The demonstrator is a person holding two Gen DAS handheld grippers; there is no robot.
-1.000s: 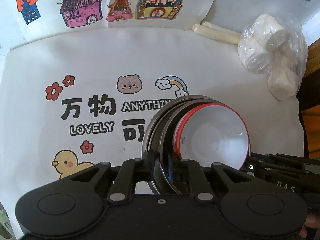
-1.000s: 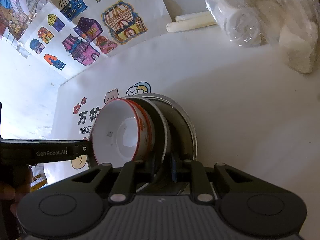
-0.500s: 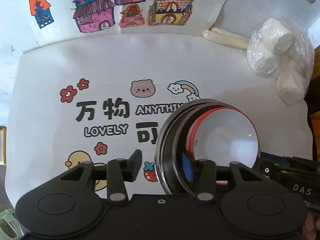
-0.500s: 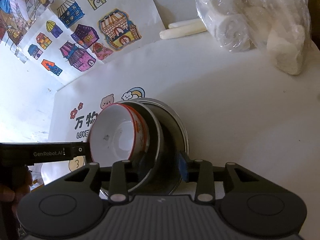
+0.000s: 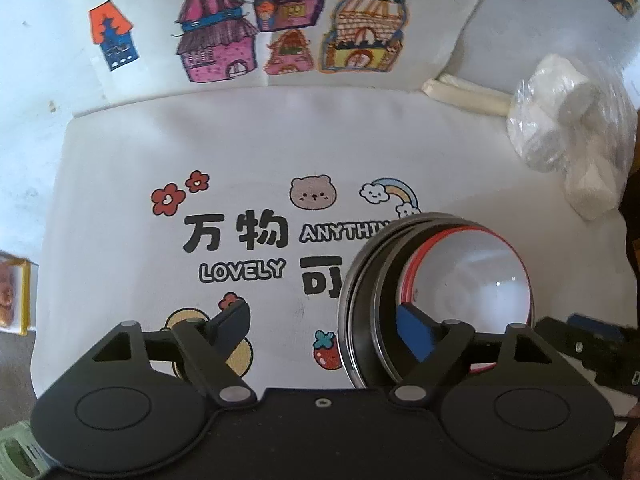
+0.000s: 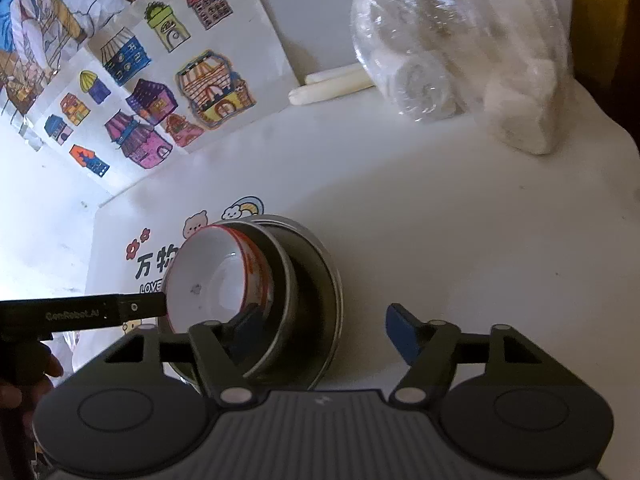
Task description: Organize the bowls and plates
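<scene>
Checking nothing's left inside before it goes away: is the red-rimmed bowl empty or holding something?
Empty: the bowl shows only bare white inside, apart from a small mark; it sits nested in the metal dishes.

A bowl (image 5: 472, 276) sits nested in two metal plates (image 5: 362, 300) on the desk (image 5: 240, 152); a bag of rolls (image 5: 576, 128) lies behind, to their right.

A second earlier, both sets of jaws were clamped on the rims of the nested metal plates (image 5: 362, 292) holding the red-rimmed bowl (image 5: 464, 276). The jaws of the left gripper (image 5: 324, 324) were since opened wide, one finger left over the plates. The right gripper (image 6: 320, 330) jaws were likewise opened. The stack was left released on the counter (image 6: 460, 240).
</scene>
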